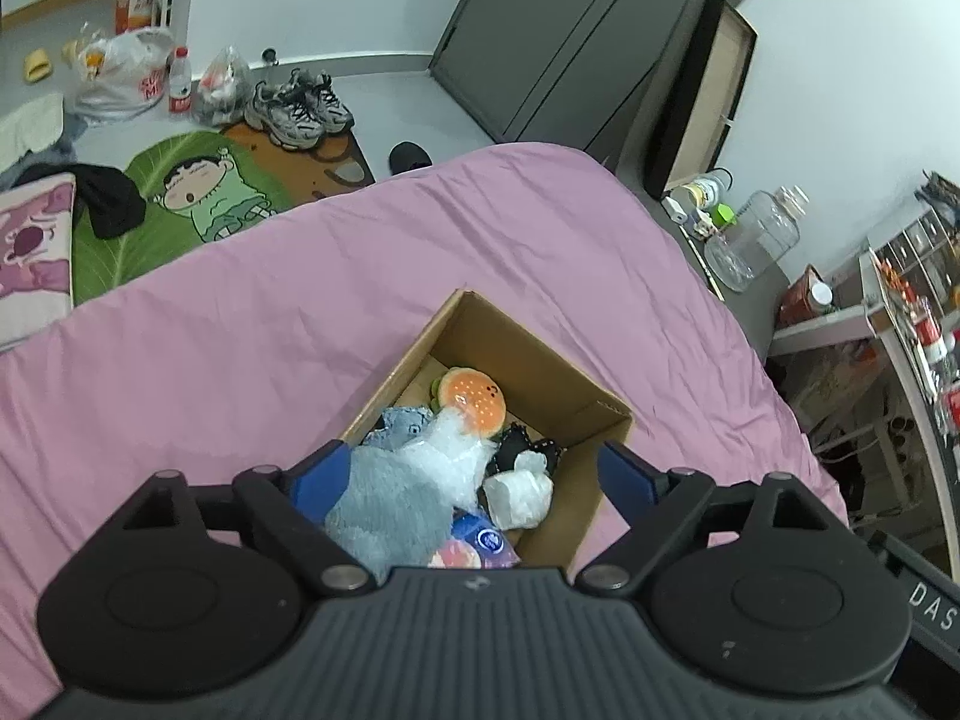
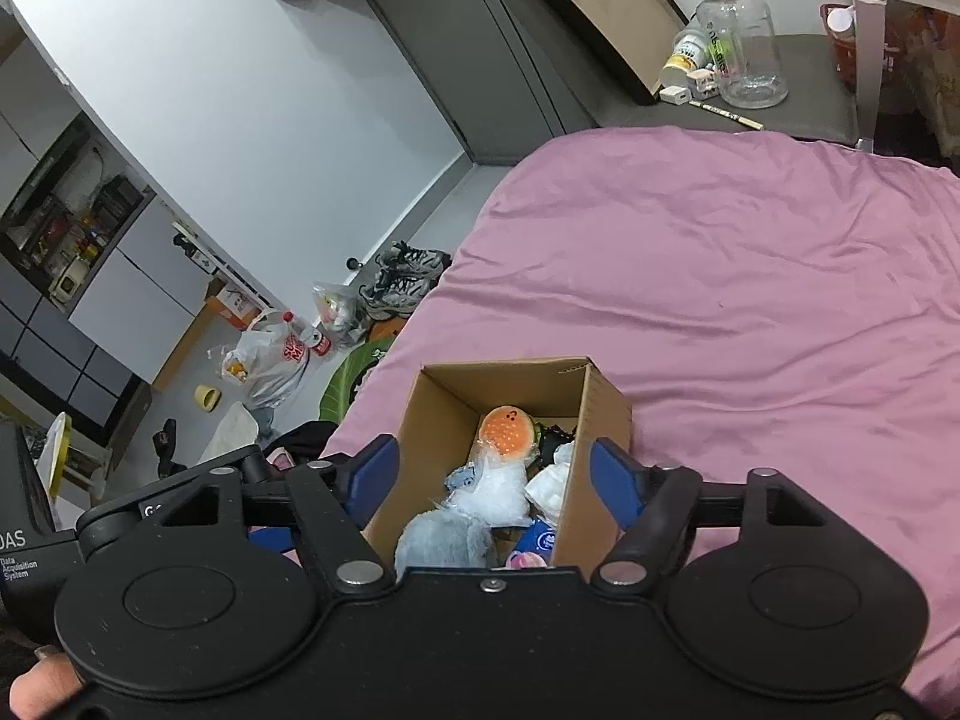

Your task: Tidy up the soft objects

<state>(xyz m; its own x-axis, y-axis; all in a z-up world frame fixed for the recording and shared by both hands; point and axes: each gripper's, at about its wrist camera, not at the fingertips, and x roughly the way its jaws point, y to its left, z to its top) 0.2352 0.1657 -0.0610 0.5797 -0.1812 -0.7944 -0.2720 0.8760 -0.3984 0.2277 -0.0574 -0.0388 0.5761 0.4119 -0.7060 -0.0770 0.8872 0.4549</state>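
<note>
Between our left gripper (image 1: 474, 474) and right gripper (image 2: 495, 474), both spread wide and holding nothing, sits the cardboard box (image 1: 558, 372) at lower centre on the pink bedspread (image 1: 240, 330). It already holds the grey plush (image 1: 384, 504), burger toy (image 1: 471, 399), crinkly plastic bag (image 1: 444, 456) and white bundle (image 1: 519, 495); we judge the sorting nearly done, no loose soft items showing on the bed. Readable writing: "DAS" at the lower right edge.

box (image 1: 543, 360): matt brown corrugated cardboard
bedsheet (image 1: 300, 300): pink cloth, wrinkled, faint sheen
grey toy (image 1: 384, 510): fluffy plush
burger toy (image 1: 472, 401): soft orange plush
jug (image 2: 744, 54): clear glossy plastic
</note>
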